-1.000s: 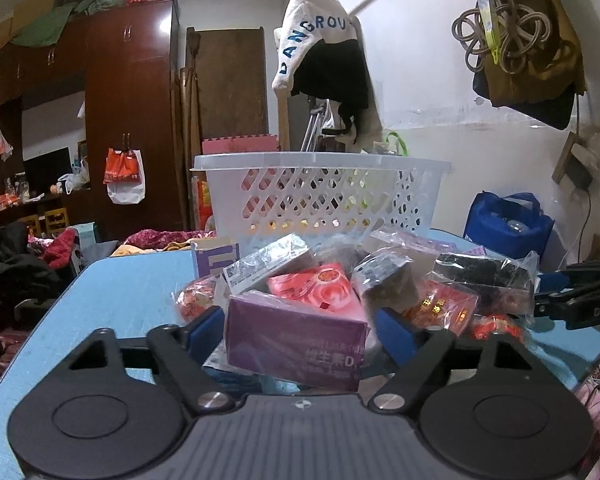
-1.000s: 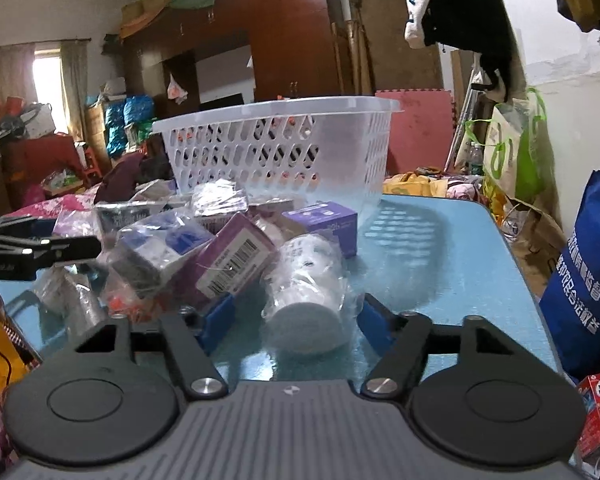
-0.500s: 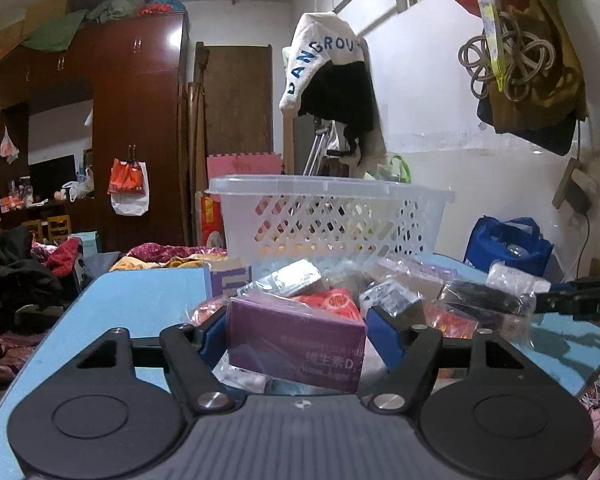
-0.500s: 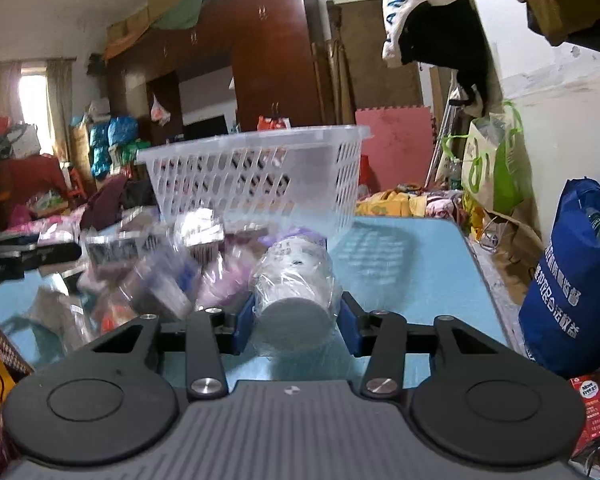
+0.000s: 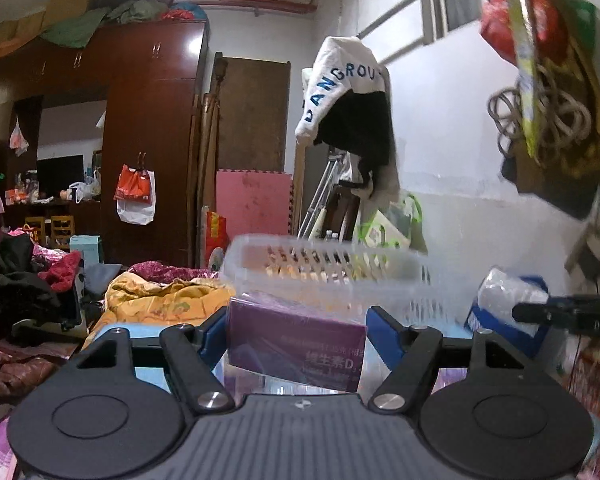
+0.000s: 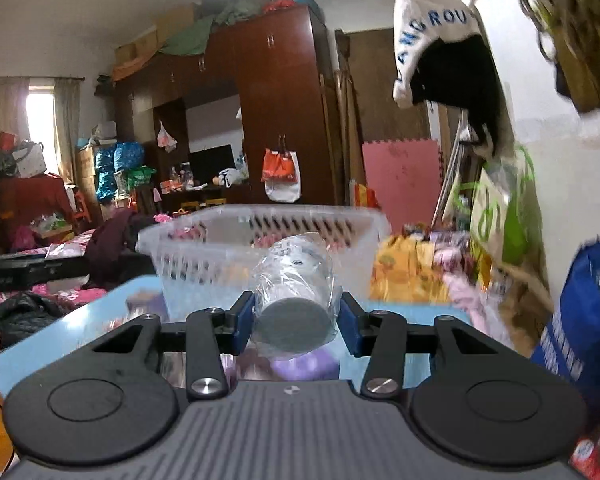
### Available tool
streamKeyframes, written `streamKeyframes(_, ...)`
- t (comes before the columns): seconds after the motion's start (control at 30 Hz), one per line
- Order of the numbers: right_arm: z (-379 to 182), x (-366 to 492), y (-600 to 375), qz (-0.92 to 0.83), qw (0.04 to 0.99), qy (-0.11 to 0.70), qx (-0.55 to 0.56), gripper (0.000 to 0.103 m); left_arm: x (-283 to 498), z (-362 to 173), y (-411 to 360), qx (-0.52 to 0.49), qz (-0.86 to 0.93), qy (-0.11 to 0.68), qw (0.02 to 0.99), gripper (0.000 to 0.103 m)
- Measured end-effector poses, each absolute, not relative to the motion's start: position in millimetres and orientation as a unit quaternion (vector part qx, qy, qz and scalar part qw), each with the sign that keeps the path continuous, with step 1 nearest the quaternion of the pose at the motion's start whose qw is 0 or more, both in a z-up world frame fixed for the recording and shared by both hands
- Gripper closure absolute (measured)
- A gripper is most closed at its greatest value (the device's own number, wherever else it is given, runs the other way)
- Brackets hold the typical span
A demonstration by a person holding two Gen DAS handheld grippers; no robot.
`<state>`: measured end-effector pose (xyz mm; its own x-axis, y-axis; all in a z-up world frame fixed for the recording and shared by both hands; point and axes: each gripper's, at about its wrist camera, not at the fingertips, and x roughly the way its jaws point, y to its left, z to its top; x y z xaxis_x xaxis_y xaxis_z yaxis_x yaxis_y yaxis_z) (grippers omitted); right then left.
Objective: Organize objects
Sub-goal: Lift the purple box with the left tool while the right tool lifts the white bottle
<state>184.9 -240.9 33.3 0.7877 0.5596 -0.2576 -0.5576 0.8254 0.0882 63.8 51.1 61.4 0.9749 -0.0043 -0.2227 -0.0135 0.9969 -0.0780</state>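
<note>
Left tongs (image 5: 296, 338) clamped on a purple box (image 5: 296, 346), blue pads pressed against both short ends, box held level and raised clear of the blue worktop (image 5: 112, 334). Beyond the box, blurred, a white lattice basket (image 5: 328, 268) standing on the worktop. To the right in the left wrist view, a plastic-wrapped item (image 5: 508, 296) at the tip of the other black tool. Right tongs (image 6: 296, 318) closed on a plastic-wrapped white cylinder (image 6: 294, 292), flat grey end facing the camera, pads touching its sides, also lifted above the worktop (image 6: 60, 340). Behind it the same white basket (image 6: 228, 252), seemingly empty, though blur hides detail. Beneath the cylinder, smeared purple packets (image 6: 304, 366) lying on the worktop. Blue bag (image 6: 580, 328) at the right edge. Brown wardrobe (image 6: 276, 104) and a pink foam mat (image 6: 400, 184) farther back.
</note>
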Motion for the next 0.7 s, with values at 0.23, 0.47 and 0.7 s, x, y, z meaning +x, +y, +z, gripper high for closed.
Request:
streamKeyframes(0.23, 59, 233, -195, 0.282, 0.948, 0.144, -0.032, 0.055, 158, 97, 46, -0.059, -0.004, 0.178, 0.982, 0.028)
streamKeyframes(0.47, 45, 255, -174, 0.282, 0.944, 0.169, -0.033, 0.03, 210, 78, 50, -0.072, 0.01, 0.222, 0.972, 0.004)
streamKeyframes(0.7, 56, 215, -197, 0.29, 0.949, 0.12, -0.034, 0.0, 169, 85, 46, -0.056, 0.012, 0.172, 0.983, 0.0)
